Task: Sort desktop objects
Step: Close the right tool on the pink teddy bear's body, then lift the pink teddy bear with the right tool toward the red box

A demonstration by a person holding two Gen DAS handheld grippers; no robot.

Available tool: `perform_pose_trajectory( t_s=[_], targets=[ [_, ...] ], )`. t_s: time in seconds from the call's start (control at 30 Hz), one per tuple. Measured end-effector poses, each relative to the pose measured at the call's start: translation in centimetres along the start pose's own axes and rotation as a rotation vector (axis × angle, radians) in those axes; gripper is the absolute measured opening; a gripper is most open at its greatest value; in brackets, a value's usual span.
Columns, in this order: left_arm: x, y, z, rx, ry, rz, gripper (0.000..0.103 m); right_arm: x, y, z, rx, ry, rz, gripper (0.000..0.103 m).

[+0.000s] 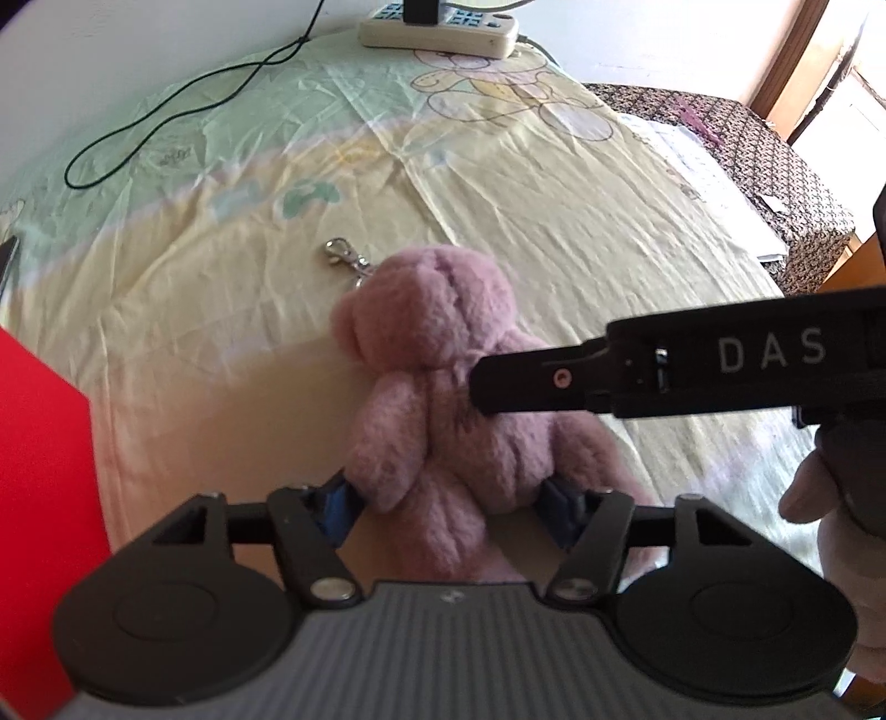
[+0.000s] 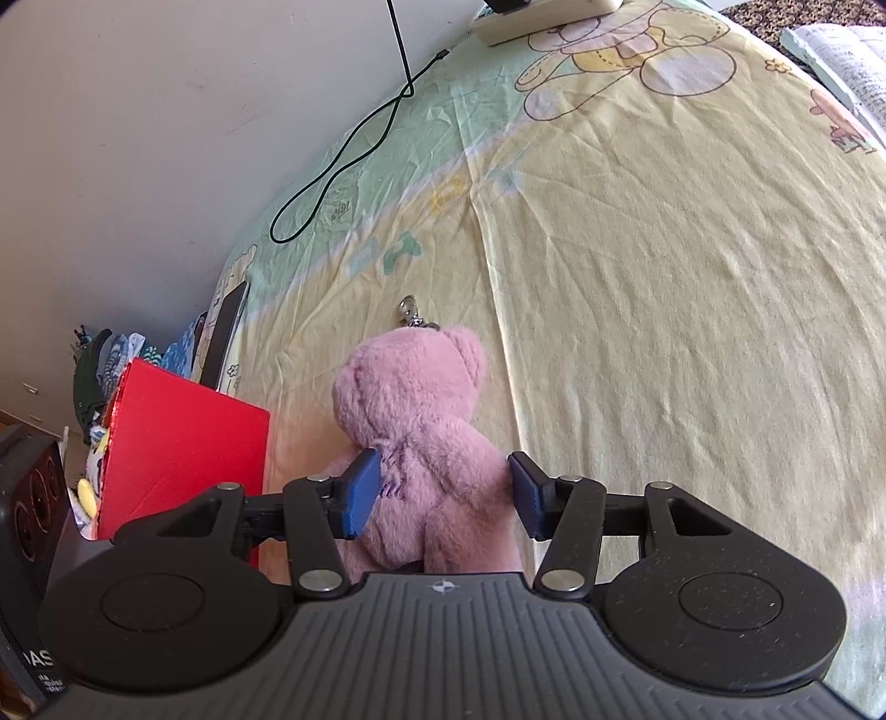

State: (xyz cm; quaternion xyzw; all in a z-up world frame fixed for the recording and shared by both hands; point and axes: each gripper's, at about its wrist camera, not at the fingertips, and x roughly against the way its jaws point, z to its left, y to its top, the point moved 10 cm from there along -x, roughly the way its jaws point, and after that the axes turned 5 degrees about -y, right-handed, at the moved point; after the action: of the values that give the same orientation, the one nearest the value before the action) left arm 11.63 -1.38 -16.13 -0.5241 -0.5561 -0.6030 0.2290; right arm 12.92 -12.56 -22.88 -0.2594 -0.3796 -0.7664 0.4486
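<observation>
A pink plush bear (image 1: 443, 387) with a metal keychain clasp (image 1: 346, 257) lies on the yellow cartoon-print cloth. My left gripper (image 1: 448, 512) has its blue pads on either side of the bear's lower body, open. My right gripper (image 2: 443, 493) is open too, its blue pads (image 2: 360, 493) flanking the bear (image 2: 415, 432) at the torso, the left pad touching the fur. In the left wrist view the right gripper's black finger (image 1: 531, 382) reaches in from the right and touches the bear's back.
A red box (image 2: 183, 454) stands left of the bear, also seen in the left wrist view (image 1: 39, 471). A power strip (image 1: 437, 27) and a black cable (image 1: 166, 105) lie at the far edge by the wall. Papers (image 1: 714, 177) lie on a patterned surface at the right.
</observation>
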Motion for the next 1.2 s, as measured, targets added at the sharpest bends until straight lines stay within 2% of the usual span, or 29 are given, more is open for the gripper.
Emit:
perform_pose_trajectory(
  t_s=[0.33, 0.5, 0.67, 0.87, 1.1, 1.2],
  targets=[
    [1.2, -1.8, -3.3, -0.032, -0.046, -0.006, 0.059, 2.8, -2.2, -1.2, -0.027, 0.004, 0.017, 0.051],
    [3.5, -1.7, -4.8, -0.076, -0.051, -0.064, 0.059, 5.0, -2.6, -1.3, -0.066, 0.031, -0.027, 0.051],
    [5.6, -1.7, -5.4, -0.086, -0.045, -0.111, 0.059, 6.6, -2.7, 0.1, -0.042, 0.044, -0.077, 0.051],
    [8.6, -1.7, -5.5, -0.087, -0.046, -0.18, 0.059, 8.5, -3.0, 1.6, -0.071, 0.104, -0.125, 0.051],
    [12.8, -0.8, -5.7, -0.105, -0.014, -0.287, 0.059, 10.6, -2.3, 3.9, -0.114, 0.229, -0.203, 0.051],
    [12.8, -1.0, -5.2, -0.098, -0.014, -0.283, 0.059, 10.3, -2.3, 4.3, -0.114, 0.242, -0.199, 0.051]
  ],
)
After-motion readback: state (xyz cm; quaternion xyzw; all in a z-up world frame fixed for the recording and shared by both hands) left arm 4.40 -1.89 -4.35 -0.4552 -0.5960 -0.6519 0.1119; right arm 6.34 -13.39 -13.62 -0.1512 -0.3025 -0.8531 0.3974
